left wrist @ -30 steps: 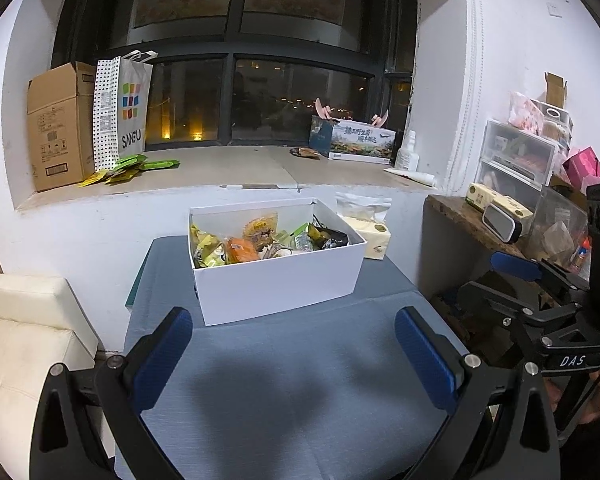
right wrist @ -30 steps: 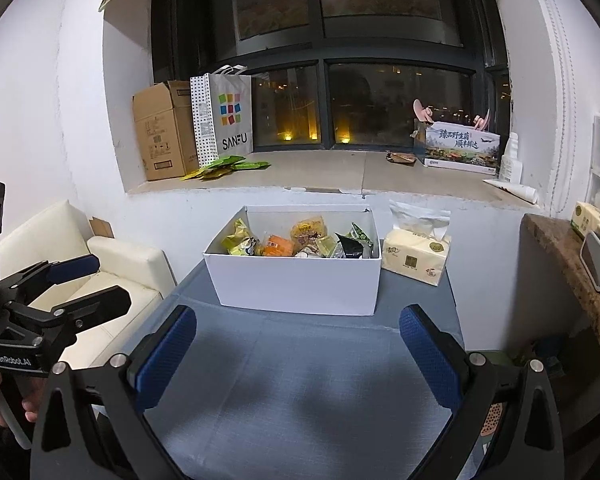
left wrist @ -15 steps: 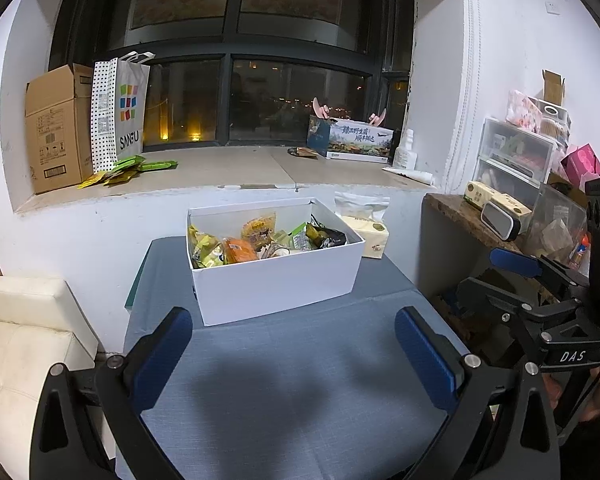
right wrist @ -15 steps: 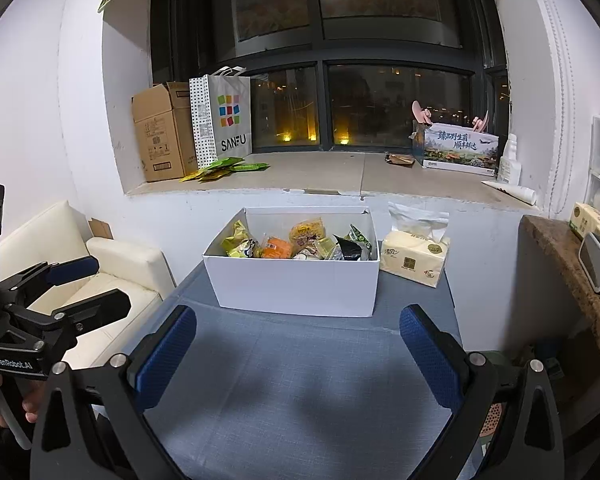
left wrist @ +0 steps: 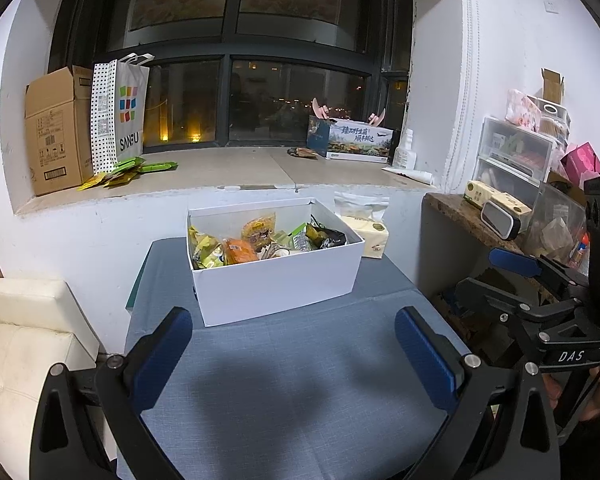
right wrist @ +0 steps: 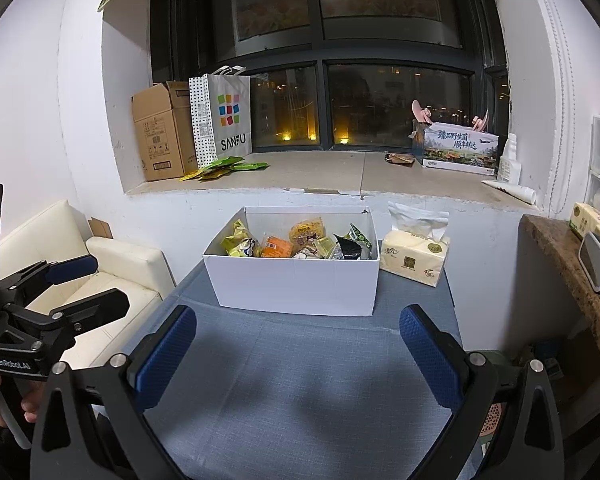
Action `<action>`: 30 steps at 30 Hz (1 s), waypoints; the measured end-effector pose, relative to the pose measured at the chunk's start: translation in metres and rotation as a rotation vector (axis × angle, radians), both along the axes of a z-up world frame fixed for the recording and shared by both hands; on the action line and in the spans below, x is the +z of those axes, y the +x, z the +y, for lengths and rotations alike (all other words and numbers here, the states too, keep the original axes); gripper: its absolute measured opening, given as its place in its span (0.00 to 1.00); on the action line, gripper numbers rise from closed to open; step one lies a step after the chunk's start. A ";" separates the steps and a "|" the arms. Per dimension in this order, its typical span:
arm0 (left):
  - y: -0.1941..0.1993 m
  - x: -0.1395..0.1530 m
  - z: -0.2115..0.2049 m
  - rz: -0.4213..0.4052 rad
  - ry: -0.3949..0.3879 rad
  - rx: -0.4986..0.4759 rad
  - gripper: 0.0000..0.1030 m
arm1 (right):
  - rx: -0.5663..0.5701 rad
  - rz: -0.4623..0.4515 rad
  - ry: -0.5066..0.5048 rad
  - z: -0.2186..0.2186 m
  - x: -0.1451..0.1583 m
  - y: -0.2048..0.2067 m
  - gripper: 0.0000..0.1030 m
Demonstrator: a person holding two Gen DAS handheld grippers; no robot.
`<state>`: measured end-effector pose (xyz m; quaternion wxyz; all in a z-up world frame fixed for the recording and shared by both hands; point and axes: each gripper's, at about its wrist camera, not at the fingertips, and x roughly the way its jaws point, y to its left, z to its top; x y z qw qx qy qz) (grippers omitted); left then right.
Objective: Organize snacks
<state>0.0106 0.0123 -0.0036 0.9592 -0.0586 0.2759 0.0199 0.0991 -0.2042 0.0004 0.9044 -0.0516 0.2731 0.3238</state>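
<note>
A white box [left wrist: 276, 284] [right wrist: 296, 286] stands at the far end of a blue-grey table [left wrist: 300, 380] [right wrist: 300, 380]. Several snack packets [left wrist: 240, 250] [right wrist: 278, 246] in yellow, orange, green and black lie inside it. My left gripper [left wrist: 294, 354] is open over the near table, well short of the box, with nothing between its blue pads. My right gripper [right wrist: 298, 354] is likewise open and empty, a little nearer the box. The right gripper [left wrist: 516, 280] also shows at the right edge of the left wrist view, and the left gripper [right wrist: 80, 284] at the left edge of the right wrist view.
A tissue pack [left wrist: 370, 236] [right wrist: 414, 256] sits right of the box. The window sill holds a cardboard box [right wrist: 162, 136], a paper bag [right wrist: 224, 116], green packets [right wrist: 224, 166] and a printed carton [right wrist: 458, 148]. A cream sofa [left wrist: 16, 332] is left; a cluttered stone shelf [left wrist: 500, 216] is right.
Both cameras have drifted only slightly; the box sits a touch higher and nearer in the views. Both grippers stay open and empty.
</note>
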 end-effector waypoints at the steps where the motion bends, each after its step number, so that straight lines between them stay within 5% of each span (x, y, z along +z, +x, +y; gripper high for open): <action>1: 0.000 0.000 0.000 -0.001 -0.001 0.000 1.00 | 0.001 0.001 0.000 0.000 0.000 0.000 1.00; 30: -0.001 -0.003 -0.001 0.007 0.002 -0.003 1.00 | 0.008 0.000 -0.006 0.002 0.000 -0.002 1.00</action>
